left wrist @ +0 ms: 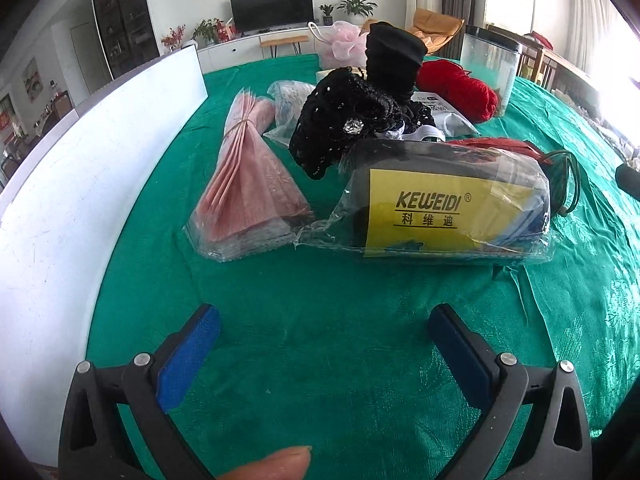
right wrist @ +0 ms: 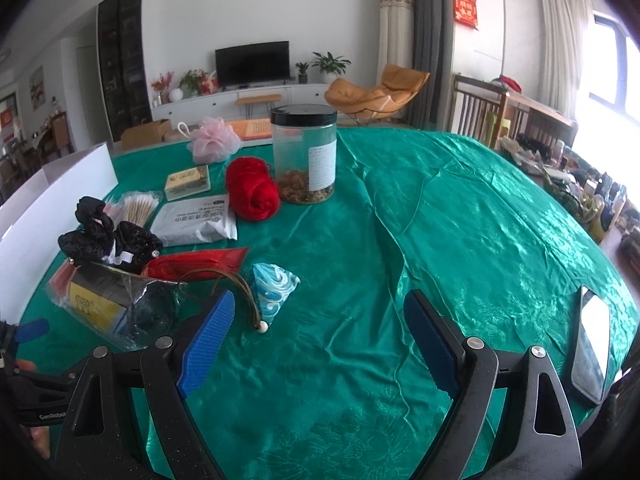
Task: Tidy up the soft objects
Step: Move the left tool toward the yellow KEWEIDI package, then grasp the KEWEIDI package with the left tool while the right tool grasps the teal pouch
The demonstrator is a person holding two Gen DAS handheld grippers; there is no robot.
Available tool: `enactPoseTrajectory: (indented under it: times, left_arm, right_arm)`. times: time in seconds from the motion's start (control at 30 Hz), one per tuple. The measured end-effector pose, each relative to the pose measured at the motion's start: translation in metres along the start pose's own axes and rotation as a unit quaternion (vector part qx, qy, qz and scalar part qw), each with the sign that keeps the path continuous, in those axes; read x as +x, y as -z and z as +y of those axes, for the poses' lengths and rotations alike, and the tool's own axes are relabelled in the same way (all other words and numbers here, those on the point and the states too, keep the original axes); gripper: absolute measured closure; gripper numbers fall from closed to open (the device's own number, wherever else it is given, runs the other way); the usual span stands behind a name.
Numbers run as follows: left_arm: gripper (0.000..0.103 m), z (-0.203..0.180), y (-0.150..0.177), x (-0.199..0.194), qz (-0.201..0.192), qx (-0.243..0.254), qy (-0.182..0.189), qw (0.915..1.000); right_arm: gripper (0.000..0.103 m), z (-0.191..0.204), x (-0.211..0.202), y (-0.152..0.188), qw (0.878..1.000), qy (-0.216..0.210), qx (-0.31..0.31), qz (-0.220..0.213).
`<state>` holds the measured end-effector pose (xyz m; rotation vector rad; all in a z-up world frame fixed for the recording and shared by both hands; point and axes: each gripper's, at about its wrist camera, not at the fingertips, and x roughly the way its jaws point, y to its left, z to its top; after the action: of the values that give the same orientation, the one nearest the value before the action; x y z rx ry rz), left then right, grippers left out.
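Task status: sorting not yet begun.
Left gripper [left wrist: 322,354] and right gripper [right wrist: 318,344] both gape wide, empty; soft items remain heaped beside the white box [left wrist: 100,140].

our left gripper [left wrist: 320,344] hangs wide apart over the green cloth [left wrist: 320,360]. ahead we see a keweidi packet [left wrist: 448,208], a pink bundle [left wrist: 248,184] beside it, black lace [left wrist: 344,120] behind.
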<state>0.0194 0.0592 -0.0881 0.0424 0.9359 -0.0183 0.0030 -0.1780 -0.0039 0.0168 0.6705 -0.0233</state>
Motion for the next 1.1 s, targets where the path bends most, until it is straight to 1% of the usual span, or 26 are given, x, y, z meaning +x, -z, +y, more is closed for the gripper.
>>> enactPoseTrajectory:
  times: [0.07,0.3,0.67,0.73,0.8,0.83,0.87,0.93,0.97,1.0,1.03,1.1]
  left_arm:
    - [0.0,0.004,0.0,0.001,0.005,-0.009,0.01,0.9999]
    - [0.0,0.003,0.001,0.0,0.003,-0.011,0.008,0.9999]
    - [0.0,0.007,0.008,-0.003,-0.005,-0.006,0.01,0.9999]
    - [0.0,0.008,0.007,-0.003,0.002,0.004,0.018,0.9998]
    - [0.0,0.007,0.003,-0.004,0.024,0.028,0.039,0.9986]
    - [0.0,0.004,-0.001,-0.007,0.031,0.047,0.061,0.9965]
    - [0.0,0.002,-0.005,-0.013,0.024,0.067,0.089,0.9935]
    - [0.0,-0.008,-0.015,-0.033,-0.017,0.119,0.135,0.9835]
    - [0.0,-0.018,-0.021,-0.041,-0.033,0.158,0.144,0.9762]
    - [0.0,-0.03,-0.026,-0.046,-0.044,0.206,0.145,0.9668]
    - [0.0,-0.043,-0.03,-0.049,-0.054,0.254,0.14,0.9554]
    - [0.0,-0.067,-0.039,-0.044,-0.065,0.331,0.13,0.9324]
  right_arm:
    - [0.014,-0.001,0.004,0.001,1.0,-0.006,0.004,0.009]
    - [0.014,0.009,0.012,0.009,0.999,-0.026,-0.012,0.034]
    - [0.014,-0.008,0.019,0.012,0.997,-0.029,0.034,0.062]
    - [0.014,-0.01,0.019,0.012,0.997,-0.029,0.038,0.064]
    - [0.014,-0.008,0.019,0.012,0.997,-0.033,0.036,0.064]
    - [0.014,-0.007,0.019,0.012,0.997,-0.033,0.031,0.065]
    - [0.014,-0.005,0.02,0.013,0.997,-0.032,0.026,0.066]
    - [0.014,-0.002,0.021,0.013,0.997,-0.031,0.019,0.068]
    - [0.014,-0.002,0.021,0.013,0.997,-0.032,0.019,0.068]
    - [0.014,-0.002,0.021,0.013,0.997,-0.032,0.022,0.068]
    - [0.014,-0.004,0.021,0.012,0.997,-0.033,0.028,0.068]
    - [0.014,-0.011,0.023,0.012,0.996,-0.034,0.045,0.071]
